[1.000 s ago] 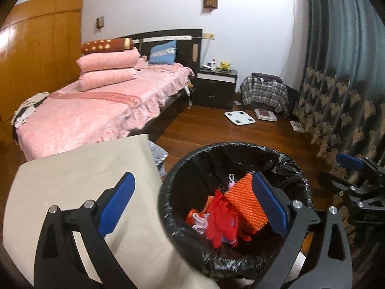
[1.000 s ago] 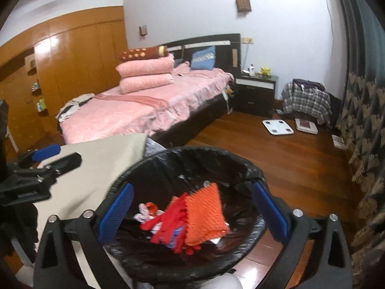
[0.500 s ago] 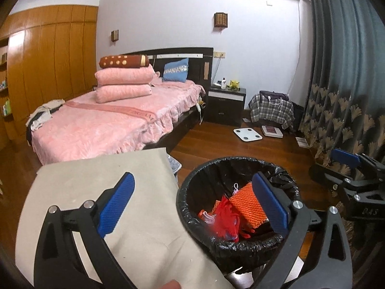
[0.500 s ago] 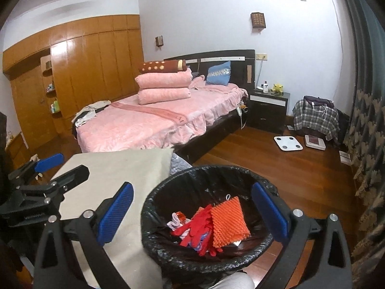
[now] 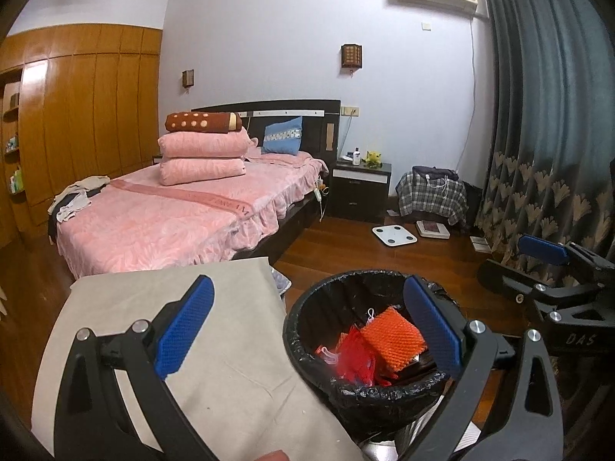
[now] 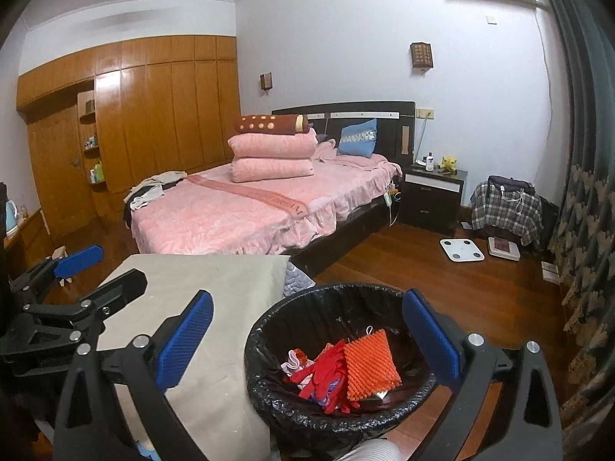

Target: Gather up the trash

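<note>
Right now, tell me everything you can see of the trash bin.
The bin is round and lined with a glossy black plastic bag, crinkled and folded over the rim. It stands upright on the wood floor, right beside the beige-covered table; whether they touch is unclear. Inside lie an orange mesh pad, red net scraps and a small white-and-red piece, well below the rim. Both grippers, left and right, are open and hold nothing.
</note>
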Available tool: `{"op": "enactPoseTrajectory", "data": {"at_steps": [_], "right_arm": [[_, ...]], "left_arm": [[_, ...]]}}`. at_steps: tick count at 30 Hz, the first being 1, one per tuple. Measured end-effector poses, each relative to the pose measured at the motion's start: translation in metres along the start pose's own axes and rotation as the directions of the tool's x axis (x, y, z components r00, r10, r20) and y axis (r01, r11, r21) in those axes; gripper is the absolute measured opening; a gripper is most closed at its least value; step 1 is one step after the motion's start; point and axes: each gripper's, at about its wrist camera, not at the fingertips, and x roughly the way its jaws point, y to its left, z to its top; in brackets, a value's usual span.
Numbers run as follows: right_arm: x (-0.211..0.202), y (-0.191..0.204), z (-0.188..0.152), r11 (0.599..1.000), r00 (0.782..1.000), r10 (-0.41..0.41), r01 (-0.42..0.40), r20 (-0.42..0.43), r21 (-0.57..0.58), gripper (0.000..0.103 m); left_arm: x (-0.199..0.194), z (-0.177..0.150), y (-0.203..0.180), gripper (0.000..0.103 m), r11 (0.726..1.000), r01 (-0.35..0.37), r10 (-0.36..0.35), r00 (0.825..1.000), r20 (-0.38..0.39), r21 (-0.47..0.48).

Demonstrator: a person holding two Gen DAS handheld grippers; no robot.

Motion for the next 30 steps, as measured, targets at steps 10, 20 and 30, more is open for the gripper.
{"op": "enactPoseTrajectory", "data": {"at_steps": [10,20,30], "right_arm": [[-0.007,0.002,-0.001,1.000,1.000,-0.004,0.004,0.010,-0.004,0.097],[-0.010,0.003,0.000,1.000,1.000,-0.005,0.005,0.011,-0.003,0.097],[-0.011,0.002,0.000,1.000,1.000,-0.004,0.004,0.012,-0.002,0.097]], "left_arm": [[-0.011,-0.002,-0.003,0.096,1.000,0.004,-0.004,1.000,0.022,0.001],[-0.012,-0.003,-0.002,0.096,1.000,0.004,-0.004,1.000,0.023,0.001],[-0.012,-0.002,0.000,0.096,1.000,0.006,-0.006,1.000,0.022,-0.002]]}}
